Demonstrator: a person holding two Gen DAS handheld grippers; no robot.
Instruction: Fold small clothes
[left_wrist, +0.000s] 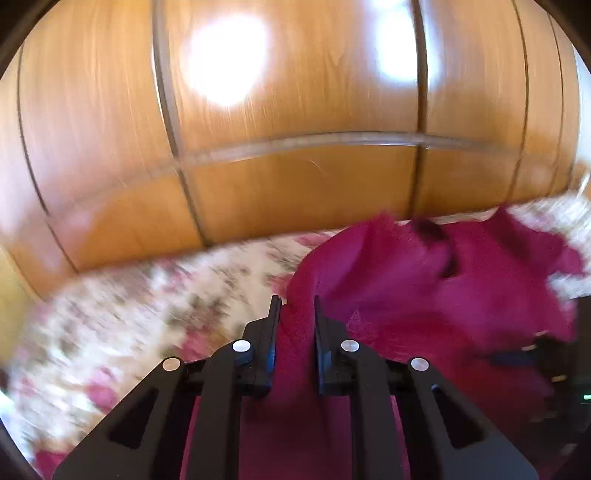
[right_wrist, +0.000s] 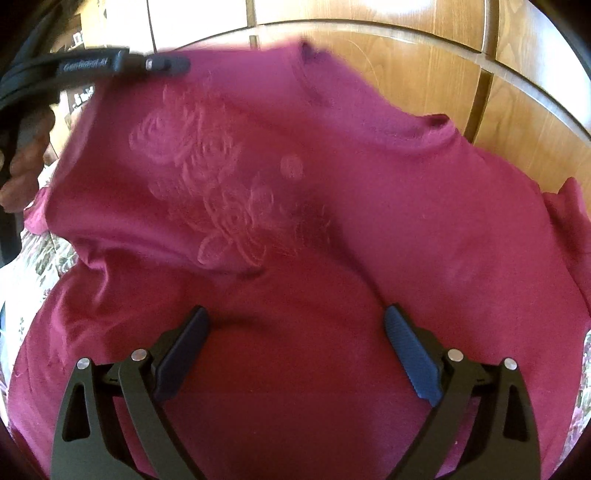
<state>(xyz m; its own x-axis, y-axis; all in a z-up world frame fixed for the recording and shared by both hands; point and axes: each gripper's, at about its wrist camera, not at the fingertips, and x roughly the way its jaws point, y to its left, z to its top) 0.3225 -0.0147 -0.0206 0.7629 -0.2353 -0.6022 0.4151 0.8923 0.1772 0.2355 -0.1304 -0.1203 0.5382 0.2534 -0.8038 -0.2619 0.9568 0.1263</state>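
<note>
A: Left wrist view: your left gripper (left_wrist: 295, 306) is clamped on a fold of the magenta shirt (left_wrist: 424, 288), right of centre on the floral bedspread (left_wrist: 129, 314)

B: Right wrist view: your right gripper (right_wrist: 295, 325) hangs wide apart over the shirt filling the frame. Soft, light, floppy; take the hem or shoulder seam

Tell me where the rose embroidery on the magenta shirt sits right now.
In the right wrist view the rose embroidery lies left of centre on the magenta shirt, below the left gripper and above the open right gripper.
</note>
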